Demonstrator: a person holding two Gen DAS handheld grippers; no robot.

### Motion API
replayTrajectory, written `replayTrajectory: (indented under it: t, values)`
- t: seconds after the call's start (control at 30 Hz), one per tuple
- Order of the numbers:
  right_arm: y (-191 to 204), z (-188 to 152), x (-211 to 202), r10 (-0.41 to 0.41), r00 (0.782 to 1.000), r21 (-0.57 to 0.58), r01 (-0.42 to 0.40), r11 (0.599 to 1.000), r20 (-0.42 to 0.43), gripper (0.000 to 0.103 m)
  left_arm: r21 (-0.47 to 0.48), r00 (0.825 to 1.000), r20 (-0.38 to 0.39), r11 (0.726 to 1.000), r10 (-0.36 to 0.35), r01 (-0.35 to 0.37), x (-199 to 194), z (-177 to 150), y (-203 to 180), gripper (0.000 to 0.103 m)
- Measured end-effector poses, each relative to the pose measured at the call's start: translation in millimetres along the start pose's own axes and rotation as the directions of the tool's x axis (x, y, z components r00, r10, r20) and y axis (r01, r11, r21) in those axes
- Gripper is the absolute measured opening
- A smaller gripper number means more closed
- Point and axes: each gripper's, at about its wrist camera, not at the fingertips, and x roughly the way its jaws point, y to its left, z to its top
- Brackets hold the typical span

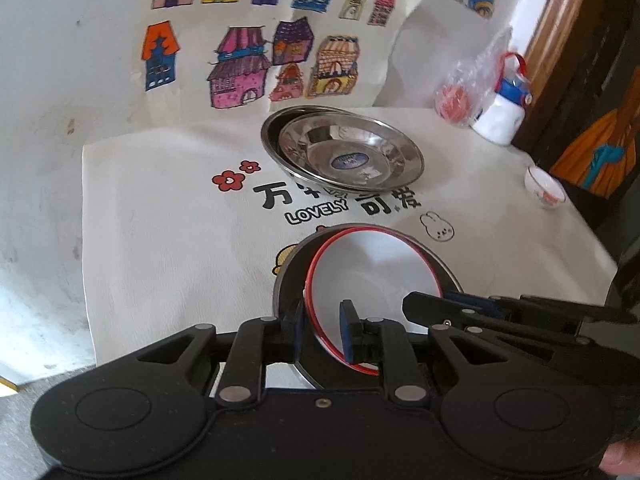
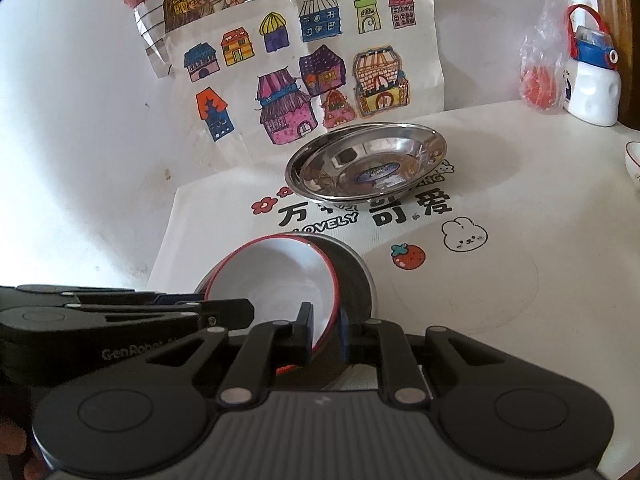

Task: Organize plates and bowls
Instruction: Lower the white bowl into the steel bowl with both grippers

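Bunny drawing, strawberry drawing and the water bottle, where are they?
bunny drawing (image 2: 465, 235), right wrist view, on its face.
strawberry drawing (image 2: 408, 256), right wrist view, on the red fruit.
water bottle (image 2: 595, 92), right wrist view, on its white body.

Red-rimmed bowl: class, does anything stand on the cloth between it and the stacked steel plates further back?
Nothing visible does. Only printed tablecloth lies between the red-rimmed bowl and the steel plates; the small cup stands off to the side.

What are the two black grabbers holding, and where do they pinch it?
Both pinch the red-rimmed white bowl by its rim: the left gripper on one side, the right gripper on the other.
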Motion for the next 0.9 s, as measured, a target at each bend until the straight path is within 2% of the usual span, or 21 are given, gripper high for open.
replayTrajectory:
  t: [0.33, 0.8, 0.9]
  values:
    - [-3, 4, 1, 0.021, 0.999, -0.012, -0.021, 1.000, -0.039, 0.019, 0.030, 0.998, -0.064, 0.999, -0.024, 0.026, 4, 10, 0, 0.024]
    - [-6, 4, 0, 0.040, 0.999, -0.001, -0.040, 0.999, -0.028, 0.019, 0.025, 0.996, -0.080, 0.999, -0.031, 0.033, 7, 14, 3, 0.028]
    - [-7, 4, -1, 0.047, 0.999, 0.002, -0.047, 0.999, -0.026, 0.019, 0.042, 0.996, -0.084, 0.998, -0.034, 0.037, 6, 13, 1, 0.033]
